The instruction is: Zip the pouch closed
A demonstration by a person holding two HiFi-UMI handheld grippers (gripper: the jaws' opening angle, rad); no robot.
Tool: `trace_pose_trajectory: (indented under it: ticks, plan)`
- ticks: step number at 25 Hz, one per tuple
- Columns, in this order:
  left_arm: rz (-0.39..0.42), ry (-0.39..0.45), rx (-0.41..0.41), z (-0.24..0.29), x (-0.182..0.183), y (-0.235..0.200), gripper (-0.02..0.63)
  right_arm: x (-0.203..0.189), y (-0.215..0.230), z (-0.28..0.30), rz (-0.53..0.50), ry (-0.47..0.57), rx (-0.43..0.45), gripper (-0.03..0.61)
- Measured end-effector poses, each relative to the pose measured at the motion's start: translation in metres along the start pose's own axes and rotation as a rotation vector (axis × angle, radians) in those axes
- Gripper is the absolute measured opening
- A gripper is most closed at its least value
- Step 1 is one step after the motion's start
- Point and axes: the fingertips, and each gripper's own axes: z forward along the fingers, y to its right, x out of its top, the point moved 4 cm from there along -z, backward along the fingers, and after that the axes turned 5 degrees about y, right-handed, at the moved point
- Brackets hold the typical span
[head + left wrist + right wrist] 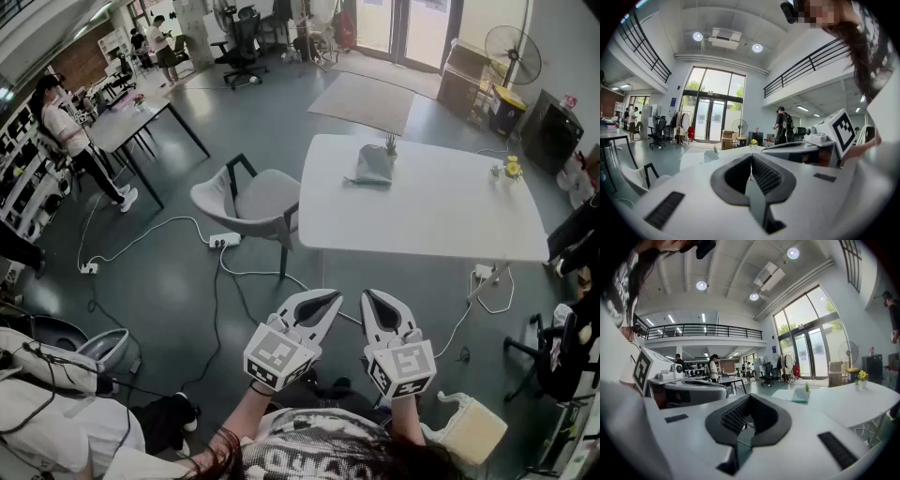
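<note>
Distantly, pouch [372, 166] on table [441, 220], axis unclear

Open air lies between the left gripper [330, 298], the right gripper [371, 298] and the table [422, 220], whose near half is bare. A chair [255, 200] stands at its left corner. Farther back a plant [391, 144] stands just behind the pouch [372, 166]; flowers [512, 168] sit well right.

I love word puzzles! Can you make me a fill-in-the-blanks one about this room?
The pouch lies on the white ____.
The left gripper and the right gripper are both ____, holding nothing.
The little flowers are ____.
Missing words: table, shut, yellow.
</note>
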Motion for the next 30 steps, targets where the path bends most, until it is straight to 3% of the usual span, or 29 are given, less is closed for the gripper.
trace_pose_trajectory:
  ticks: [30]
  plan:
    - [-0.011, -0.063, 0.039, 0.037, -0.029, 0.021, 0.012, -0.024, 0.063, -0.011, 0.084, -0.003, 0.005, -0.003]
